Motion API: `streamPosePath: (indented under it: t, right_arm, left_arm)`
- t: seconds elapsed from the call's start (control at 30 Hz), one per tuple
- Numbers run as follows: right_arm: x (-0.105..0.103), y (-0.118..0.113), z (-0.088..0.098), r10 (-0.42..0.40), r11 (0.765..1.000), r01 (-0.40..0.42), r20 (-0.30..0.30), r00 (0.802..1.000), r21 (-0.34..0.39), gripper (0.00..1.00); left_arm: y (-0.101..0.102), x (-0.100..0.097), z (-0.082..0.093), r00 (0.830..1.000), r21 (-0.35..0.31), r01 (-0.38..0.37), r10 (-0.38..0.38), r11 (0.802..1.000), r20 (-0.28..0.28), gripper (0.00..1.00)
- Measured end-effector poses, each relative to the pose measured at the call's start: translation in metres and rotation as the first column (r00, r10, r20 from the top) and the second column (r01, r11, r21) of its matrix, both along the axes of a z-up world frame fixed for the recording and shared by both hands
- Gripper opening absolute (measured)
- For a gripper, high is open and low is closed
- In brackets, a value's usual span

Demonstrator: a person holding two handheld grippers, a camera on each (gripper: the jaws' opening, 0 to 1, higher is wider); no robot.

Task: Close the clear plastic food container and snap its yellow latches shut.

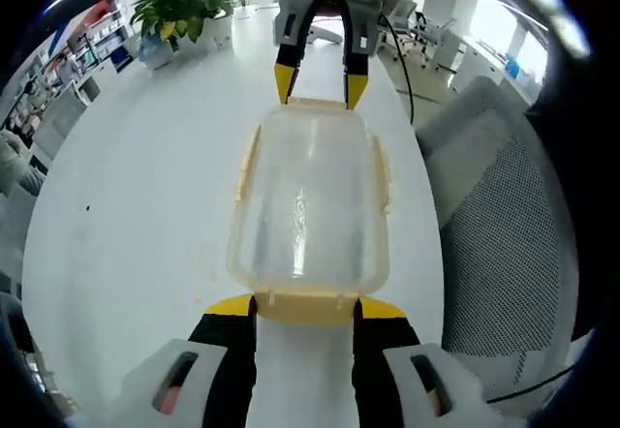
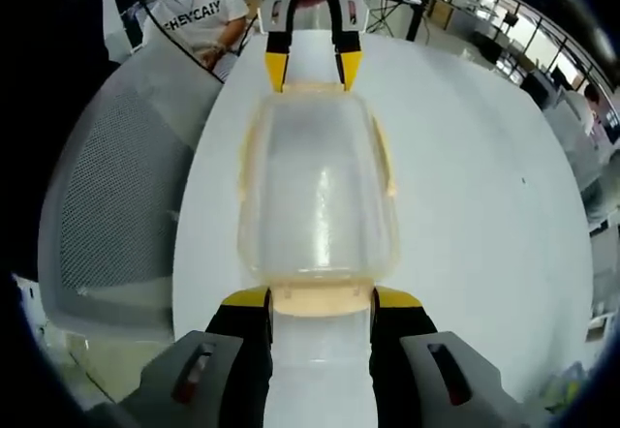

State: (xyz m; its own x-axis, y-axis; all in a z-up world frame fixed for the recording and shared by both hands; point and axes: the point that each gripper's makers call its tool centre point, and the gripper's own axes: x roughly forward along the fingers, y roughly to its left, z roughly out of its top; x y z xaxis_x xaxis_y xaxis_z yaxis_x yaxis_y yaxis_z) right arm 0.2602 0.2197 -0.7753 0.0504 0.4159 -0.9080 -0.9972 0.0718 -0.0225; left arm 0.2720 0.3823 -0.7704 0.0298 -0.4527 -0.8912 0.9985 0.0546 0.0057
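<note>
The clear plastic food container [image 1: 310, 205] sits on the white table [image 1: 145, 186], with its lid on and one of my claws at each short end. My left gripper [image 1: 305, 309] and my right gripper [image 2: 320, 302] are both open, each with its yellow tips on either side of a yellow latch [image 1: 305, 304]. The box looks light, empty and slippery, so I think it could slide; I would push both end latches at once, not the thin clear walls.

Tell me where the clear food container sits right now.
The clear food container lies on the white table between the two grippers: the left gripper at its near end in the left gripper view, the right gripper at its far end, beside a mesh chair.
</note>
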Motion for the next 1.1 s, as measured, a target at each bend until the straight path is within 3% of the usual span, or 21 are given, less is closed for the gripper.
streamPosePath:
  t: [1.1]
  right_arm:
    - [-0.006, -0.052, -0.006, -0.027, 0.998, 0.027, 0.003, 1.0, -0.056, 0.35]
  left_arm:
    - [-0.052, -0.004, -0.007, 1.0, -0.043, 0.014, -0.015, 0.999, -0.012, 0.33]
